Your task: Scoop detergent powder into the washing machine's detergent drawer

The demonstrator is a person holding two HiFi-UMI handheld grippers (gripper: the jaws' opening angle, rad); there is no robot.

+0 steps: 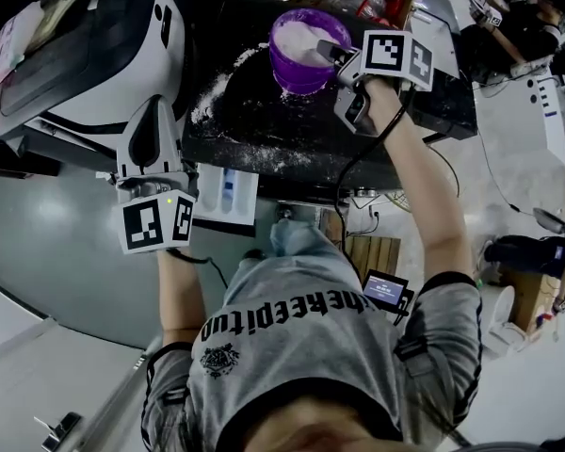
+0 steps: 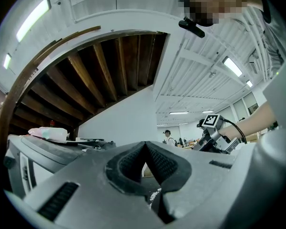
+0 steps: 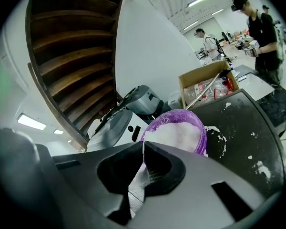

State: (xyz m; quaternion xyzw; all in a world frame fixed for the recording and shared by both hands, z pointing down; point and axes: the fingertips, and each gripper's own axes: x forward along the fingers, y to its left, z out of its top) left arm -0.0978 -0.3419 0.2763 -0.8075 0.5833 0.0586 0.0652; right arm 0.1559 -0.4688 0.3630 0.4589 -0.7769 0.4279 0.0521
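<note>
Detergent powder [image 1: 298, 36] – where?
Me: In purple tub [image 1: 301, 75], top centre, head view. Right gripper [image 3: 144, 147] is clenched on what looks like the scoop handle [image 3: 136, 180]; left gripper [image 2: 145, 149] closed, empty. I'd load level, carry low to drawer [image 1: 228, 194], left of centre.

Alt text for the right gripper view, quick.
The right gripper is shut on a thin pale scoop handle, in front of a purple tub full of white powder. The tub stands on a black worktop dusted with spilled powder.
</note>
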